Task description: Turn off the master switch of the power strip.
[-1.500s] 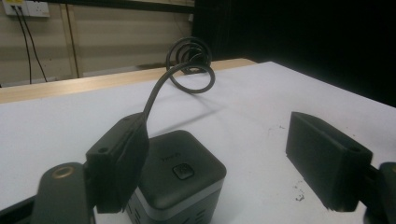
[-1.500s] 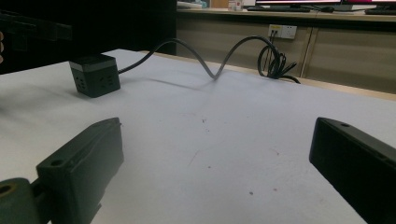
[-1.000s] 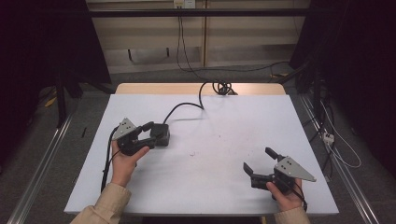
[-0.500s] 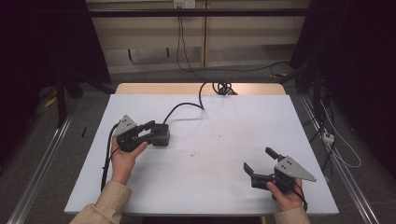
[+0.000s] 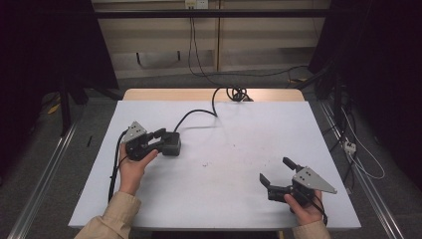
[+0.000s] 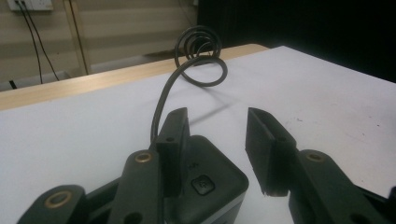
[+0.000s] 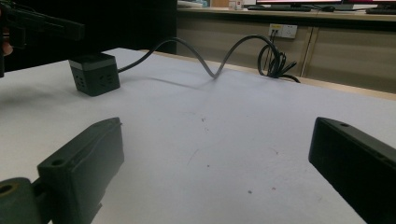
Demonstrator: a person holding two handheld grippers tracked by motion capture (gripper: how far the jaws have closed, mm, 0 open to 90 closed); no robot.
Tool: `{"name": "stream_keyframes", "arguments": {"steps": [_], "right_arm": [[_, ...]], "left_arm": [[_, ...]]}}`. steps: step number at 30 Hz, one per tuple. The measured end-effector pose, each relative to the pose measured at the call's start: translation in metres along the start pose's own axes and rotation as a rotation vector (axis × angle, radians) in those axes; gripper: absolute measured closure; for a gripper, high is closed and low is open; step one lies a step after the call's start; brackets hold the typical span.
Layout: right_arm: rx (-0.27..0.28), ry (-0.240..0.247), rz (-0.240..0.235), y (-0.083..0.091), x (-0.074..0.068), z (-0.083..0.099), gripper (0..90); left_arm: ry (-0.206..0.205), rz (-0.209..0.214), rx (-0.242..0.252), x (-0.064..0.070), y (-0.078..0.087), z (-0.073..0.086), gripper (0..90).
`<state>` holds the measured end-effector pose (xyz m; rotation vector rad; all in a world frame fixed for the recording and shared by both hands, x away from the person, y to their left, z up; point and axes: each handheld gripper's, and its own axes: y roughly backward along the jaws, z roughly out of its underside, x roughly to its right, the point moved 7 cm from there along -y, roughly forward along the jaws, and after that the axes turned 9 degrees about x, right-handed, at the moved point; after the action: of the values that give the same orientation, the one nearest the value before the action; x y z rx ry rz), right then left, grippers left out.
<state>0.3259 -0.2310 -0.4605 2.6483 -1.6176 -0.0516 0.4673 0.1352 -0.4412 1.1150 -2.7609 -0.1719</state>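
Observation:
A black cube power socket [image 5: 171, 144] with a dark cable [image 5: 196, 115] sits on the white table [image 5: 229, 144] at the left. My left gripper [image 5: 160, 139] hovers right at the cube, open. In the left gripper view one jaw lies over the cube's top [image 6: 205, 184] and the other stands clear to its right, with my left gripper [image 6: 217, 128] holding nothing. My right gripper [image 5: 275, 169] rests near the front right edge, wide open and empty. In the right gripper view the cube [image 7: 93, 73] stands far beyond my right gripper [image 7: 219, 137].
The cable runs to a coil [image 5: 238, 93] at the table's far edge, over a wooden strip [image 5: 164, 94]. More cables [image 5: 348, 144] lie on the floor to the right. Metal rails [image 5: 45, 174] flank the table.
The left hand has shifted very slightly at the cube. The right gripper has stayed where it was.

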Motion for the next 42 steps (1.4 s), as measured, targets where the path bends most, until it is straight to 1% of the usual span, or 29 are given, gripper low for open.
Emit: {"name": "stream_keyframes", "arguments": {"steps": [2,5,7,9,12,13,16,18,21,23,27,31,34,35,36,38,39,42], "right_arm": [[0.001,-0.004,0.003,0.0001,0.0005,-0.0001,2.8],[0.000,-0.006,0.004,0.0003,0.0006,-0.0002,2.7],[0.000,-0.006,0.003,0.0001,0.0005,-0.0002,2.8],[0.000,-0.006,0.003,0.0000,0.0006,-0.0001,2.8],[0.000,-0.006,0.004,0.0003,0.0009,0.0000,2.8],[0.000,-0.006,0.004,0.0003,0.0011,0.0000,2.8],[0.001,-0.008,0.005,0.0004,0.0014,0.0000,2.8],[0.001,-0.008,0.004,0.0003,0.0015,0.0002,2.8],[-0.001,-0.006,0.003,0.0002,0.0015,0.0006,2.8],[0.000,-0.006,0.002,0.0001,0.0012,0.0003,2.8],[-0.002,-0.005,0.002,0.0000,0.0011,0.0006,2.8],[-0.001,-0.006,0.001,0.0000,0.0010,0.0005,2.8],[-0.001,-0.005,0.001,0.0001,0.0010,0.0005,2.8],[0.000,-0.005,0.001,0.0000,0.0011,0.0005,2.7],[-0.001,-0.004,0.002,0.0001,0.0012,0.0005,2.8],[-0.001,-0.005,0.001,0.0001,0.0010,0.0005,2.7],[-0.001,-0.005,0.001,0.0000,0.0009,0.0005,2.8],[-0.001,-0.005,-0.001,0.0000,0.0005,0.0004,2.8]], "left_arm": [[0.003,0.000,0.000,-0.0005,0.0001,-0.0005,62.6],[0.026,0.002,0.009,-0.0008,-0.0003,-0.0018,65.2],[0.024,-0.003,0.006,-0.0017,-0.0008,-0.0029,65.4],[0.029,0.003,0.009,-0.0012,-0.0019,-0.0047,66.2],[0.023,-0.003,0.006,-0.0018,-0.0034,-0.0074,67.9],[0.028,-0.003,0.008,-0.0017,-0.0041,-0.0081,68.7],[0.023,-0.011,-0.009,-0.0027,-0.0055,-0.0072,70.4],[0.034,-0.014,-0.015,-0.0031,-0.0062,-0.0060,72.1],[0.038,-0.015,-0.024,-0.0047,-0.0065,-0.0043,74.7],[0.035,-0.024,-0.034,-0.0059,-0.0062,-0.0031,76.5],[0.026,-0.024,-0.050,-0.0064,-0.0057,-0.0015,79.4],[0.030,-0.025,-0.049,-0.0064,-0.0051,-0.0016,84.2],[0.041,-0.032,-0.056,-0.0067,-0.0041,-0.0014,84.9],[0.038,-0.032,-0.058,-0.0069,-0.0040,-0.0013,85.3],[0.041,-0.026,-0.060,-0.0064,-0.0038,-0.0011,86.2],[0.042,-0.027,-0.061,-0.0060,-0.0034,-0.0013,87.5],[0.050,-0.026,-0.060,-0.0053,-0.0034,-0.0017,87.8],[0.050,-0.020,-0.064,-0.0041,-0.0034,-0.0016,89.2]]}}
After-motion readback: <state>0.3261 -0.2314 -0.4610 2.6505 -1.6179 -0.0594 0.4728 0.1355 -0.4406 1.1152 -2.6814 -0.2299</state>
